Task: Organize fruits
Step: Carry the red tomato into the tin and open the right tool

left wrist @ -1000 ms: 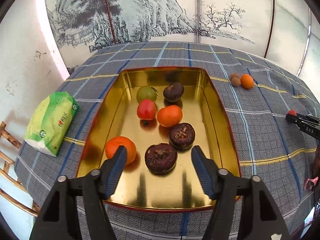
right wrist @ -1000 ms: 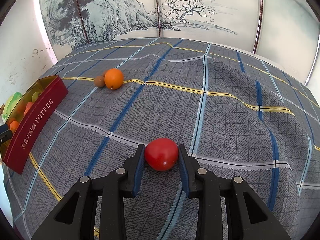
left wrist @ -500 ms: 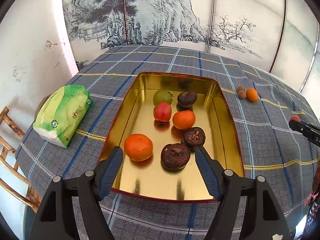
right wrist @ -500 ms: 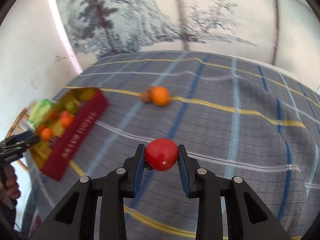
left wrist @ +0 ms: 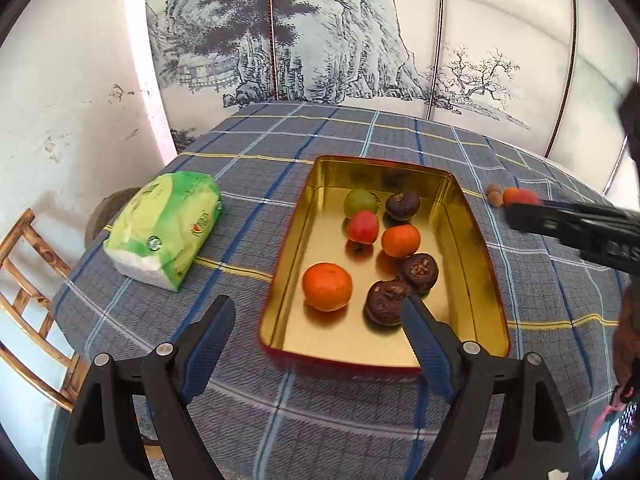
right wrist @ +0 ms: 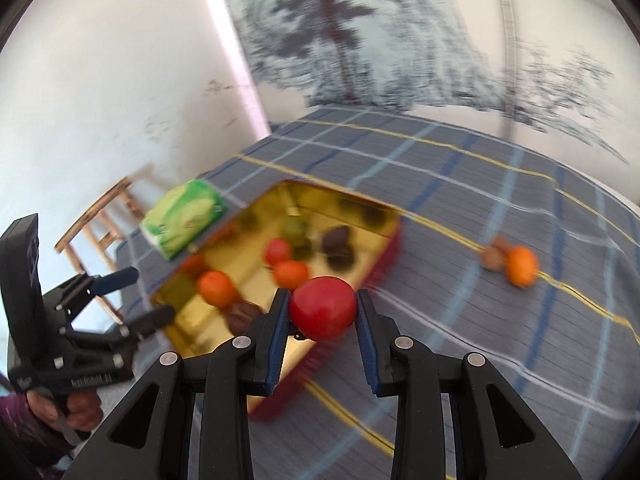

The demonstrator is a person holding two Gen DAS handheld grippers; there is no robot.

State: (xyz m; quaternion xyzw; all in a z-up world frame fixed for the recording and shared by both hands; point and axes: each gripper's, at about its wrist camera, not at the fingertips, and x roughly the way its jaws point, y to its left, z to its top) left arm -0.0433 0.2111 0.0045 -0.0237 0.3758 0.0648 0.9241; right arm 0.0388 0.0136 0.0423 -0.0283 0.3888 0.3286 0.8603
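Observation:
A gold tin (left wrist: 286, 252) with red outer walls sits on the plaid cloth. It holds two oranges (left wrist: 327, 286), a red fruit (left wrist: 363, 227), a green fruit (left wrist: 360, 202) and three dark brown fruits (left wrist: 420, 266). My left gripper (left wrist: 317, 303) hovers above the tin's near end with its jaws opening and nothing pressed between them. My right gripper (right wrist: 322, 312) is shut on a red round fruit (right wrist: 323, 314), held in the air beside the tin's (right wrist: 390, 240) right wall. One more orange (right wrist: 520, 266) and small brown fruits (right wrist: 492, 258) lie on the cloth further right.
A green packet (left wrist: 168, 224) lies on the cloth left of the tin. A wooden chair (left wrist: 24, 280) stands past the table's left edge. A painted screen (left wrist: 320, 40) closes off the back. A person's hand (right wrist: 68, 408) grips the left gripper's handle.
The left gripper drew back and up from the tin while its jaws widened. The right gripper lifted the red fruit off the cloth and swung it left, close to the tin.

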